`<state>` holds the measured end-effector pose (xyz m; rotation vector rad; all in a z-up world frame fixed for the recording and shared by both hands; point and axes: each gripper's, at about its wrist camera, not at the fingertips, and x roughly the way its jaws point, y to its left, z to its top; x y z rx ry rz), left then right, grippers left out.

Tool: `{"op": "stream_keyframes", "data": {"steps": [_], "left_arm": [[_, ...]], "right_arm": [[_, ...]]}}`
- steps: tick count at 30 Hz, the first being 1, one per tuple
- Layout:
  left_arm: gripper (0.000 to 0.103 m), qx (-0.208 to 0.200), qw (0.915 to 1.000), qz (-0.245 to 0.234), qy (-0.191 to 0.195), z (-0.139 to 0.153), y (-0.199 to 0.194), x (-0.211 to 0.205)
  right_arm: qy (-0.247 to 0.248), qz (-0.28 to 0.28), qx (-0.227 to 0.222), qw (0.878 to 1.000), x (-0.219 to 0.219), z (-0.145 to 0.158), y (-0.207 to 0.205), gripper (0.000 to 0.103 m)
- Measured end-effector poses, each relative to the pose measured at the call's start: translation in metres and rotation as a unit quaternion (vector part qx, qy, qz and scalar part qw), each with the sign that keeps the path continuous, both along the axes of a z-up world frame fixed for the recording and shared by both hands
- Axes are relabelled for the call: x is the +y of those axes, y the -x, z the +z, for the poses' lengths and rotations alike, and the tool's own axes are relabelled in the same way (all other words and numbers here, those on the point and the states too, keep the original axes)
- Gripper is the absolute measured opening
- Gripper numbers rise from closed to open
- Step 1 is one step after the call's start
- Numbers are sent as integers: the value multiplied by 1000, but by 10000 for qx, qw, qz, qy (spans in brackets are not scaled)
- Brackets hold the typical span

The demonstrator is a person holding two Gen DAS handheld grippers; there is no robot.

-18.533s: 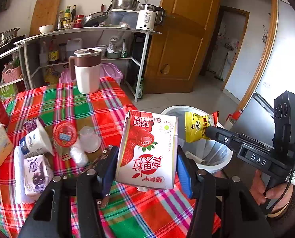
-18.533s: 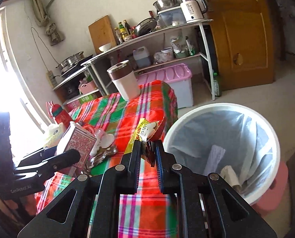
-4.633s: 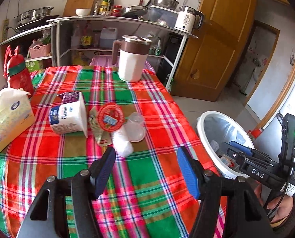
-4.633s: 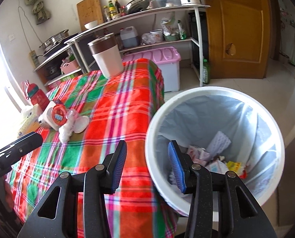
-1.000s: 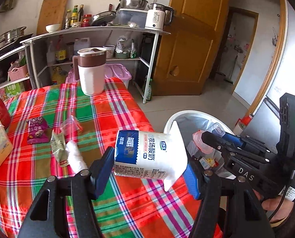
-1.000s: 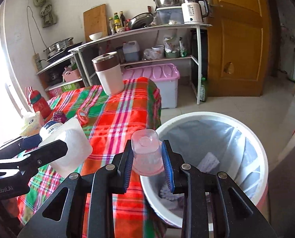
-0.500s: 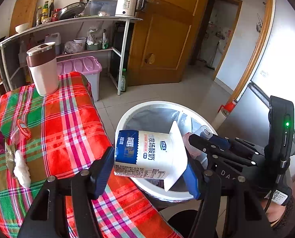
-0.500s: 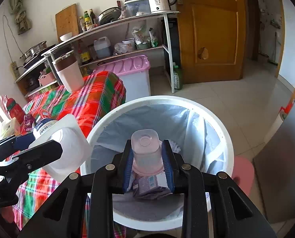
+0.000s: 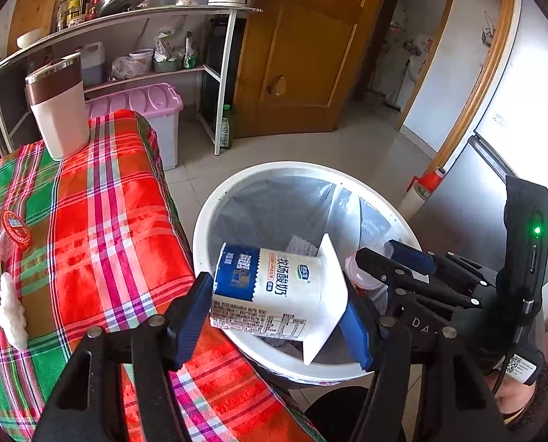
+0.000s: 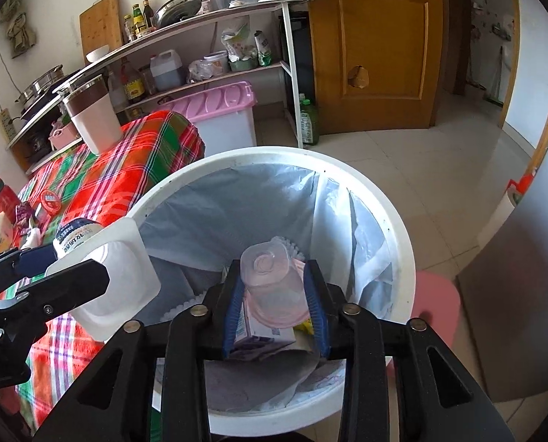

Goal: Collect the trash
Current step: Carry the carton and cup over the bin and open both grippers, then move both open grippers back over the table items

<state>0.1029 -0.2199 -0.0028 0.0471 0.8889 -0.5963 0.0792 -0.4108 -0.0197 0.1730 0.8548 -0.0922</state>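
My left gripper (image 9: 274, 305) is shut on a white and blue yogurt carton (image 9: 274, 287), held over the near left rim of the white trash bin (image 9: 259, 173). The carton also shows in the right wrist view (image 10: 104, 276). My right gripper (image 10: 276, 294) is shut on a clear pink-tinted plastic cup (image 10: 270, 280), held over the inside of the bin (image 10: 395, 221). The bin has a grey liner and holds cartons and wrappers. In the left wrist view the right gripper (image 9: 384, 258) is over the bin's right side.
The table with a red and green plaid cloth (image 9: 90, 221) stands left of the bin. On it are a red lid (image 9: 16, 224), a white crumpled tissue (image 9: 10, 309) and a brown-topped jug (image 9: 58, 107). A pink storage box (image 9: 145, 99), shelves and a wooden door are behind.
Both grippers have moved from over the table to above the bin, each still holding its item. The bin now fills the right wrist view.
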Motion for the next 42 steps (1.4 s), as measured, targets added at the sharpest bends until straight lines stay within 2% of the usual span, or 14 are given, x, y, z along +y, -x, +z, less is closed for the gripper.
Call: {"op": "stream_keyframes", "data": {"steps": [2,13,15,23,32,40,42], "left_arm": [[67,34,10000,9,3,-1,0,2],[74,3,9996,78,275,7,1,20],[78,-17,9993,117,359,9,0,24],[78,-74,9986,222,476,17,5,45],[78,-263,9964,697,399,23,14,106],[78,-350,9890,1394,341,28,14,177],[79,-379,9869,1552,227,26,13,192]], "right_arm": [[-22,-35,4,10000,-1,-1,1,47],[-49,-135,-90,9999,3,9,8,47],[-29,-127,-110,9999,6,12,10,47],[9,-75,-193,9998,16,22,14,47],[-122,295,-400,9987,53,35,14,47],[-164,789,-442,9958,103,36,3,47],[-182,890,-422,9950,115,36,-2,47]]}}
